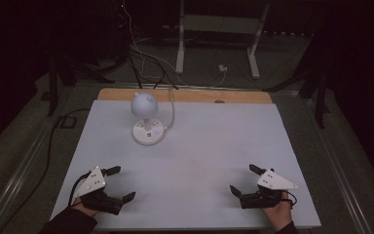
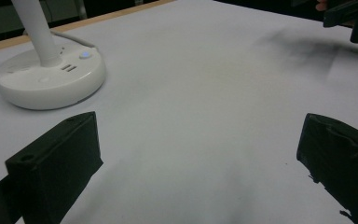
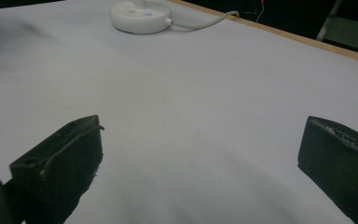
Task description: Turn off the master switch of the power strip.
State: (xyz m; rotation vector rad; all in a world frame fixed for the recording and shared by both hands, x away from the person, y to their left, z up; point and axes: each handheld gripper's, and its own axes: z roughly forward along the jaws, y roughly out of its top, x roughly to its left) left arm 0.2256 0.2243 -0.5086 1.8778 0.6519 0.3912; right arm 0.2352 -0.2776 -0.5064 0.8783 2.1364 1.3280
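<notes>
The room behind the bench (image 1: 282,146) is dark, and the stands and loose wires on the floor there are hard to make out. A white lamp (image 1: 147,122) stands upright on the bench's white sheet, toward the far edge and left of the middle. In the high view its round head hides most of the thin stem. In the left gripper view the lamp (image 2: 51,70) is cut off above the stem, so its round base with a small lit button and two slots shows best there. In the right gripper view the lamp (image 3: 140,16) is cropped to the base at the top edge. Its white cord (image 3: 205,21) runs from the base toward the far wooden edge of the bench; where it ends is lost in the dark.

The left tongs (image 1: 121,184) lie near the front left corner, jaws spread wide, holding nothing, pointing toward the middle of the bench. The right tongs (image 1: 243,179) lie near the front right corner, also wide and empty, pointing inward. A hand (image 1: 277,212) grips each from the front edge. Both tongs sit well apart from the lamp.
</notes>
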